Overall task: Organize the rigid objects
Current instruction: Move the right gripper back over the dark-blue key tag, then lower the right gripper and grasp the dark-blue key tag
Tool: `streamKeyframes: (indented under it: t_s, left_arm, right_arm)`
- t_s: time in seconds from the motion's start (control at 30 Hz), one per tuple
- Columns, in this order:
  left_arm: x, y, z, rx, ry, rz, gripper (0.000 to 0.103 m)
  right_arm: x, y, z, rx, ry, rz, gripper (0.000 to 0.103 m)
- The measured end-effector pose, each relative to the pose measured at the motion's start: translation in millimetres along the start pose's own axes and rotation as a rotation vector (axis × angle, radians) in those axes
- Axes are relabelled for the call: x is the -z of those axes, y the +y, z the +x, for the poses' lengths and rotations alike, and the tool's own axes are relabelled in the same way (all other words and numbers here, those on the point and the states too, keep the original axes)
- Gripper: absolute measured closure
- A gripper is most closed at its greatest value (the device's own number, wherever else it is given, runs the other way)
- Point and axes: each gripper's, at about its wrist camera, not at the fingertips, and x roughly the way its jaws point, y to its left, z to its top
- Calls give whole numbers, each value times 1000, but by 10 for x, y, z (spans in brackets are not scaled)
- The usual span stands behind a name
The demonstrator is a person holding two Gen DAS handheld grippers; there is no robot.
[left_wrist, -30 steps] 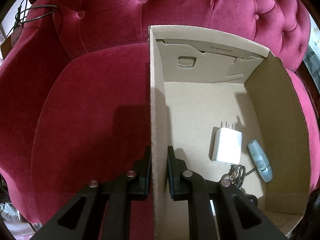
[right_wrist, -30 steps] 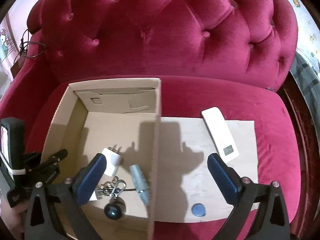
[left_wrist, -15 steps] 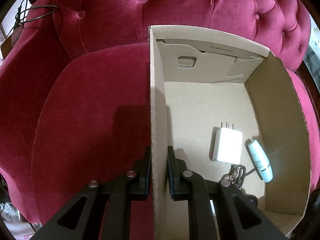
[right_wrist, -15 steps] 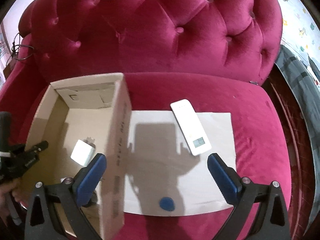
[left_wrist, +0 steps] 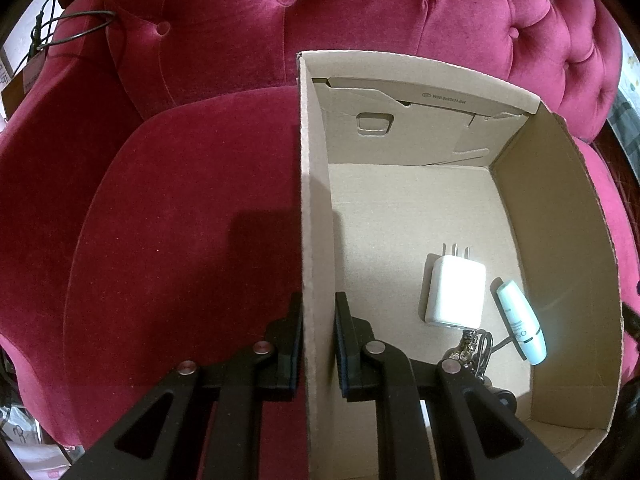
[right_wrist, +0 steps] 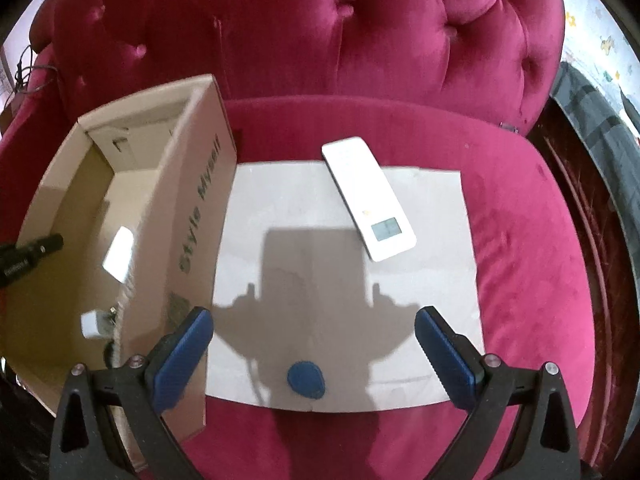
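Your right gripper [right_wrist: 314, 344] has swung off the cardboard box [right_wrist: 200, 216] and out over the pale sheet [right_wrist: 432, 216] on the seat of the crimson sofa [right_wrist: 532, 264]; a second ago it looked down into the box, and now the box sits at the left of its view. Its jaws stand wide apart with nothing between them. Your left gripper [left_wrist: 317, 344] has not shifted: it is clenched on the box's left wall, one pad outside, one inside, steadying it.

Working left to right: inside the box lie the white charger [left_wrist: 456, 294], a small metal keyring piece [left_wrist: 470, 346] just in front of it, and the pale blue tube [left_wrist: 522, 328] close to the right wall. Outside, on the sheet, the blue disc [right_wrist: 306, 379] lies near the front edge, almost directly between your open right jaws, and the white remote [right_wrist: 368, 198] lies further back and to the right, well apart from the disc.

I read this as the last drop being done and the next pick beginning. Two items remain outside. The disc looks the natural next target, though it is flat and low, so expect a fiddly pinch.
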Motion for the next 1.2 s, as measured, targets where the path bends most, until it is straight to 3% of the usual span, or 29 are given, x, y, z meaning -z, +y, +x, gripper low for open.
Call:
streamKeyframes:
  t_s: [0.5, 0.83, 1.2]
  left_arm:
    - [-3, -29, 5, -4, 2, -1, 88]
    - [-3, -35, 9, -5, 2, -2, 88]
    - [-2, -40, 19, -7, 3, -1, 88]
  right_arm:
    - [406, -82, 474, 5, 74, 3, 0]
    - [530, -68, 731, -1, 132, -1, 1]
    - [535, -109, 773, -21, 136, 13, 5]
